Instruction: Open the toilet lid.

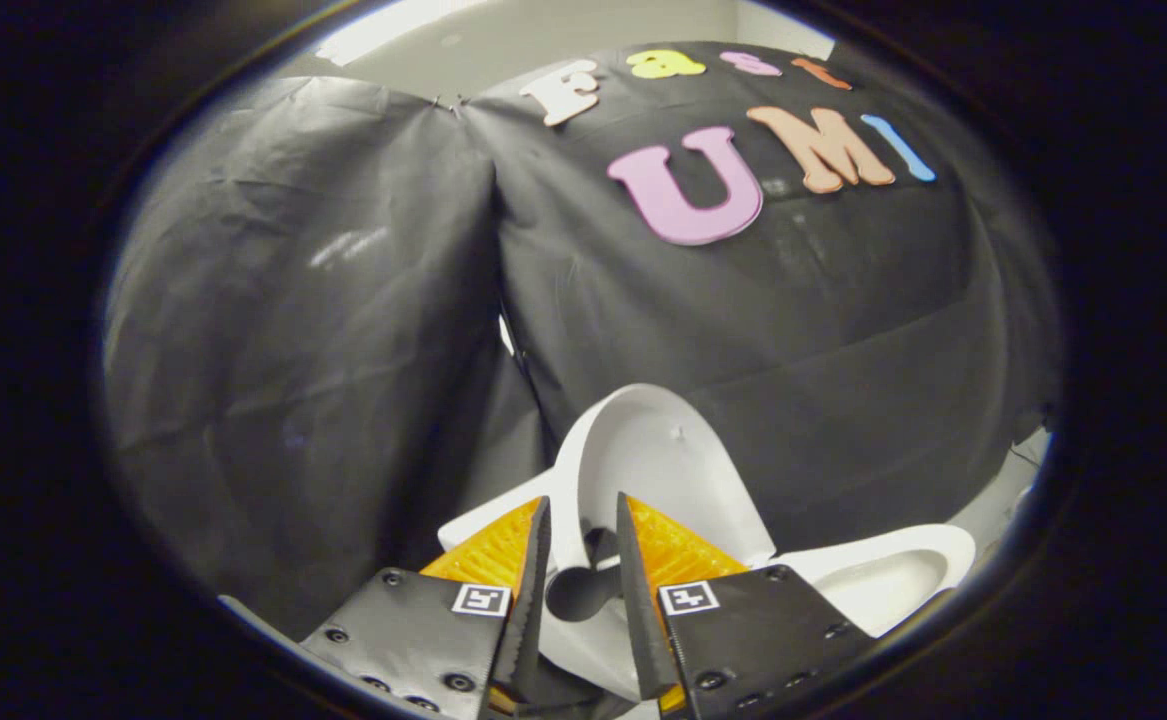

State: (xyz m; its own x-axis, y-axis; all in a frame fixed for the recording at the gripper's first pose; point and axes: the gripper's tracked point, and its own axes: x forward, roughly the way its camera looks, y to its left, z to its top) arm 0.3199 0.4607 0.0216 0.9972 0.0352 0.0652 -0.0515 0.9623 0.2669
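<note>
Lid (658, 470) raised, edge pinched between clenched jaws of gripper (583, 520) above bowl (893, 575); next: tip back, release.

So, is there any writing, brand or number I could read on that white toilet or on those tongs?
White plastic toilet lid, raised: no text on it.
White toilet bowl: no text on it.
Black-and-orange tongs, fingers either side of the lid's edge: no words or numbers.
Small square black-and-white markers, one on each finger: a coded pattern, not letters.
</note>
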